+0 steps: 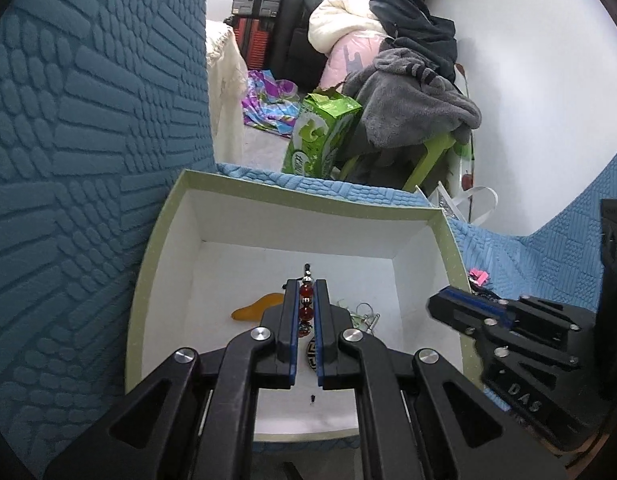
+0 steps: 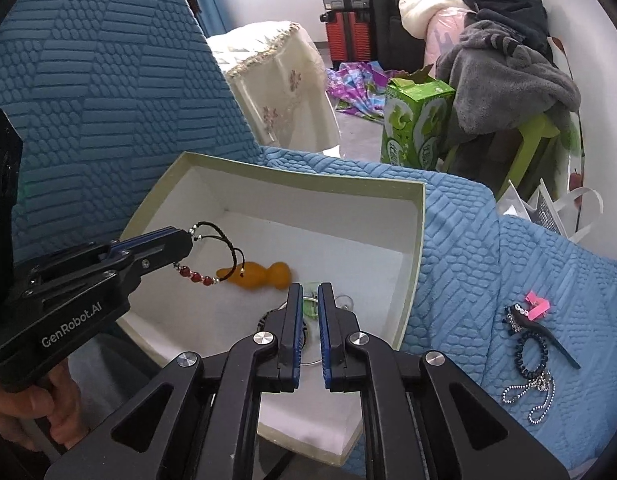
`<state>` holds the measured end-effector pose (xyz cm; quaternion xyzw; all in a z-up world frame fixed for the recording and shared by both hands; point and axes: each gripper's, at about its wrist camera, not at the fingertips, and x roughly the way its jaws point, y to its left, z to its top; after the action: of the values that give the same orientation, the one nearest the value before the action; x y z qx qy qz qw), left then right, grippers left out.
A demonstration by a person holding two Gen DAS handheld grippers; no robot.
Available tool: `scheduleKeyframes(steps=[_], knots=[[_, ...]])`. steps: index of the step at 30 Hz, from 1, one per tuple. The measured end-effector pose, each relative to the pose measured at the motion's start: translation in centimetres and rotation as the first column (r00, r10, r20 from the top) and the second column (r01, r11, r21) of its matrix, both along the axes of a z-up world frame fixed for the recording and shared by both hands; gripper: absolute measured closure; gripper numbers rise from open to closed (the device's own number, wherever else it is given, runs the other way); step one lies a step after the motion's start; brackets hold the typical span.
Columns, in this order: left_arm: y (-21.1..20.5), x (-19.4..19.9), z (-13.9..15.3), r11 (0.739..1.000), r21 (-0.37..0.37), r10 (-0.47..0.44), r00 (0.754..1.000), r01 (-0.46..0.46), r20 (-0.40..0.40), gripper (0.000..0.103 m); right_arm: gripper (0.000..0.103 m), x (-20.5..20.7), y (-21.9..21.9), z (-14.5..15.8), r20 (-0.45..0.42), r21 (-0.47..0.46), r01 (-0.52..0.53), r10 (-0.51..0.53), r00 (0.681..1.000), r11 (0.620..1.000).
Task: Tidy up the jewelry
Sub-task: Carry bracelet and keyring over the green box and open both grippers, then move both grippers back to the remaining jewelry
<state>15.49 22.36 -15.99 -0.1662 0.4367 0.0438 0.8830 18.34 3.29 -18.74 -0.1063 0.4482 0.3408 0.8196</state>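
Left wrist view, left gripper [image 1: 307, 286] pinching a red-beaded bracelet [image 1: 304, 302] over the white box [image 1: 296, 216], beads running lengthwise between the fingers, cord end pointing away, right gripper [image 2: 309, 290] nearly closed, empty.

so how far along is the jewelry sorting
Roughly midway. Done: an amber pendant and a few small pieces already lie in the box. In hand: the left gripper is shut on a red bead bracelet over the box; the right gripper is shut, holding nothing I can see. Left: a dark bracelet, chain and pink clip on the blue cover.
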Motion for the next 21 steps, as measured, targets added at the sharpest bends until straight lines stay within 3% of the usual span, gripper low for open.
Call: scheduleKeyframes(steps=[5,9,12,14,16,21], knots=[[-0.2,-0.4,2.2,1.000,0.009,0.019,0.999,-0.020,0.034,0.094,0.096,-0.3,-1.3,2.7,0.037,0.029,0.011,-0.012,0.999,1.000],[-0.8,-1.4,4.9,0.999,0.013,0.038,0.995,-0.039,0.094,0.067,0.096,-1.0,-2.4,5.3,0.077,0.059,0.012,-0.016,0.997,0.998],[-1.3,-2.3,7.3,0.999,0.001,0.044,0.989,-0.044,0.140,0.066,0.096,-1.6,-3.5,7.7,0.105,0.087,0.006,-0.015,0.994,0.996],[-1.9,-2.9,9.0,0.999,0.020,0.045,0.985,-0.049,0.168,0.060,0.095,-2.0,-4.1,9.0,0.125,0.101,-0.002,-0.011,0.992,0.995],[-2.4,-3.5,10.3,0.998,0.034,0.049,0.979,-0.056,0.197,0.047,0.094,-2.5,-4.9,10.2,0.148,0.115,-0.008,-0.009,0.989,0.993],[-4.1,-4.4,12.8,0.997,0.045,0.045,0.966,-0.058,0.254,0.036,0.083,-3.2,-7.2,12.3,0.215,0.145,-0.008,-0.024,0.976,0.989]])
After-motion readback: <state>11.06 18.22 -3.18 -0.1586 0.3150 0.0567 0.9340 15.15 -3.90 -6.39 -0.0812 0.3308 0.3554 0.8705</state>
